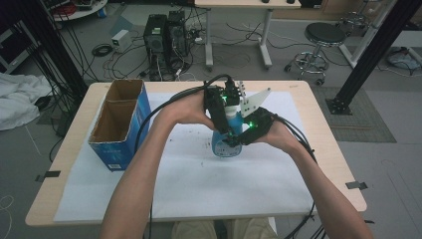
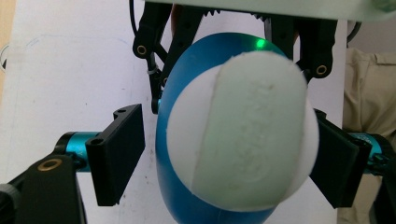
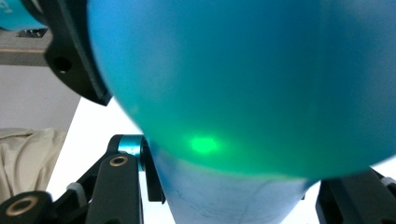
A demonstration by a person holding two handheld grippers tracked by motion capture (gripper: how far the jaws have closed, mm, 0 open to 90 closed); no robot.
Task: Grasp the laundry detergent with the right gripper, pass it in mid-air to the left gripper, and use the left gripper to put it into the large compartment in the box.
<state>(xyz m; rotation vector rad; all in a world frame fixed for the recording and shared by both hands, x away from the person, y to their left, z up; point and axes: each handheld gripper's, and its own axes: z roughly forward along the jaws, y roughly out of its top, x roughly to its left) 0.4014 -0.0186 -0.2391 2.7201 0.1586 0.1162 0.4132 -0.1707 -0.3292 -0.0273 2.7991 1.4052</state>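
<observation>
While the blue bottle (image 1: 226, 137) stands upright mid-desk (image 1: 298, 89) on white paper (image 1: 199, 189), right gripper (image 1: 238, 139) clamps its lower body, jaws pinching it. Left gripper (image 1: 222, 117) sits over the white cap (image 2: 243, 130): jaws spread, left pad clear of it. Cardboard box (image 1: 119, 124) stands well apart at left.

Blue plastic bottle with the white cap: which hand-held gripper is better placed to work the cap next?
Left. The left hand-held gripper straddles the white cap from above, while the right hand-held gripper clamps the blue plastic bottle body, steadying it.
</observation>
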